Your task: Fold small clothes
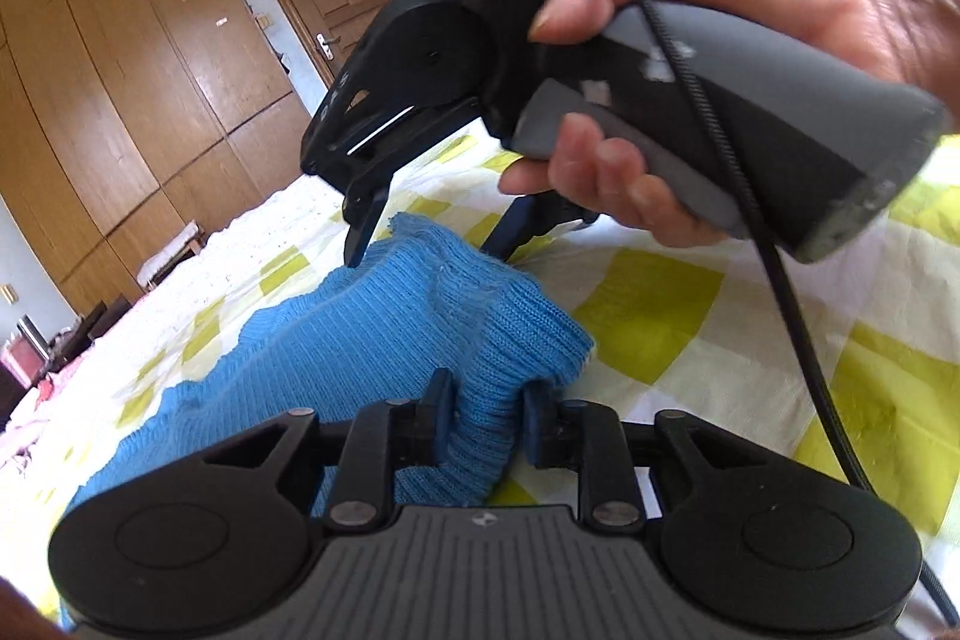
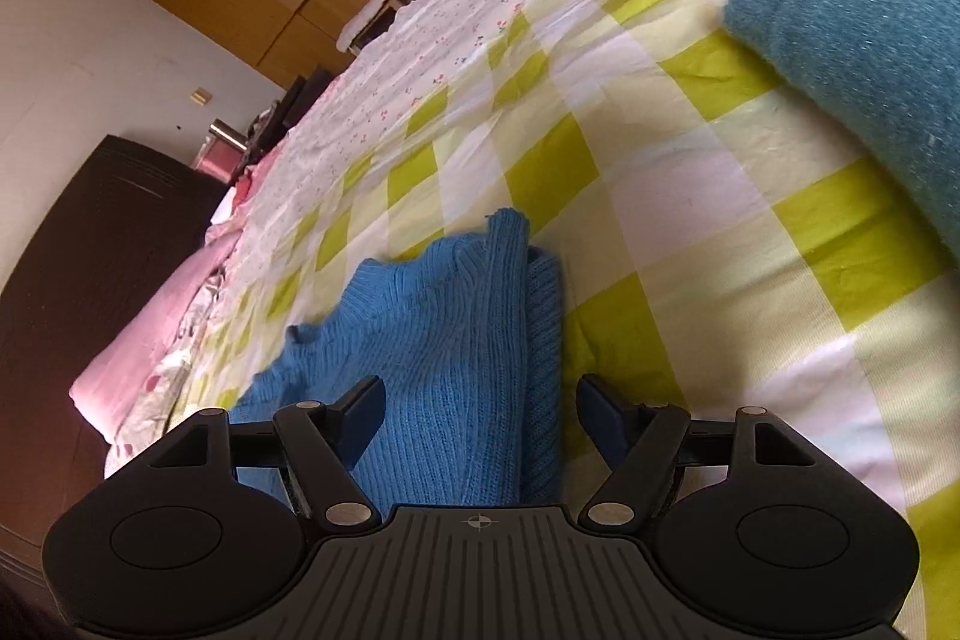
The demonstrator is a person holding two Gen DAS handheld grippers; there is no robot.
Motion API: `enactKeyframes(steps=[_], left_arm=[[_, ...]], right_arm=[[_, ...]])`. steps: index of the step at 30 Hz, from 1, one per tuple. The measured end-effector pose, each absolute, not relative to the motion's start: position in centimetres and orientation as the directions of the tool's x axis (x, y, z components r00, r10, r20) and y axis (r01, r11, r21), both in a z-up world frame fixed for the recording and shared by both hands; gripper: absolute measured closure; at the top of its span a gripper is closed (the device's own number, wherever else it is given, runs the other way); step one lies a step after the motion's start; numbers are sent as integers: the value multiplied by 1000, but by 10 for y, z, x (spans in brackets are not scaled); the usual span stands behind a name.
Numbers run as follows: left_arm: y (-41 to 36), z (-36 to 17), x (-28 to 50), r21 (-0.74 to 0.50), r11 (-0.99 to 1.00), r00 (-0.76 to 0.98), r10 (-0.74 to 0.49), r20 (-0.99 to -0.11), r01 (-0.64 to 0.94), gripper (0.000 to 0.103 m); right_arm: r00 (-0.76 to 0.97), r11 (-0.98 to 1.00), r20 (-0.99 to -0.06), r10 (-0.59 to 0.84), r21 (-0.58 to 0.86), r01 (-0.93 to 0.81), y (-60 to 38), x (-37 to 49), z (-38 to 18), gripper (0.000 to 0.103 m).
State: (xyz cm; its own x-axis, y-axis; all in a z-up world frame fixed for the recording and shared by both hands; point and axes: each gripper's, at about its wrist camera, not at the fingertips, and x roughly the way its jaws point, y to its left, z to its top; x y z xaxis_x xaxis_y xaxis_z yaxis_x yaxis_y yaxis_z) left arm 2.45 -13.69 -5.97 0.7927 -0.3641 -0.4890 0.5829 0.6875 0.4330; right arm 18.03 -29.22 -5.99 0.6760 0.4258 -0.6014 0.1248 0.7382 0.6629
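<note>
Wooden wardrobe doors and a panelled door stand behind a bed whose checked cover point(image 2: 660, 112) of lime, cream and white squares serves as the work surface. On it lies a small blue ribbed knit garment point(image 1: 384, 328), already doubled over itself: in the right wrist view one layer sits on another with a straight folded edge running away from the camera, and a ribbed end points up the bed. The left gripper point(image 1: 487, 412) has its fingers either side of a ribbed end of the knit, but a gap shows beside the right finger, so it reads as released rather than clenched. The right gripper point(image 2: 480, 400), held in a hand point(image 1: 690, 58), is spread wide and hangs low over the garment's far end, one fingertip at the knit and the other by the cover; it grasps nothing. A darker teal knitted piece point(image 2: 858, 70) lies apart at the right edge. Judging by the layers, at least one fold is made; the piece looks narrow but long, so a crosswise fold and smoothing probably remain, and the teal piece may be waiting too.
</note>
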Motion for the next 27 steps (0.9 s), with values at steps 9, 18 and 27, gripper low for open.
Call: enactKeyframes(steps=[9, 18, 27], left_arm=[[-169, -69, 24, 545, 625, 822, -330, -465, 559, 73], [-125, -16, 35, 238, 801, 792, -408, -454, 549, 85], [-12, 30, 44, -56, 921, 843, -377, -383, 386, 86]], right_arm=[[649, 723, -620, 441, 674, 151, -299, 192, -69, 83], [699, 678, -535, 475, 728, 97, -293, 183, -31, 90], [698, 701, -473, 538, 711, -58, -202, 204, 31, 91]])
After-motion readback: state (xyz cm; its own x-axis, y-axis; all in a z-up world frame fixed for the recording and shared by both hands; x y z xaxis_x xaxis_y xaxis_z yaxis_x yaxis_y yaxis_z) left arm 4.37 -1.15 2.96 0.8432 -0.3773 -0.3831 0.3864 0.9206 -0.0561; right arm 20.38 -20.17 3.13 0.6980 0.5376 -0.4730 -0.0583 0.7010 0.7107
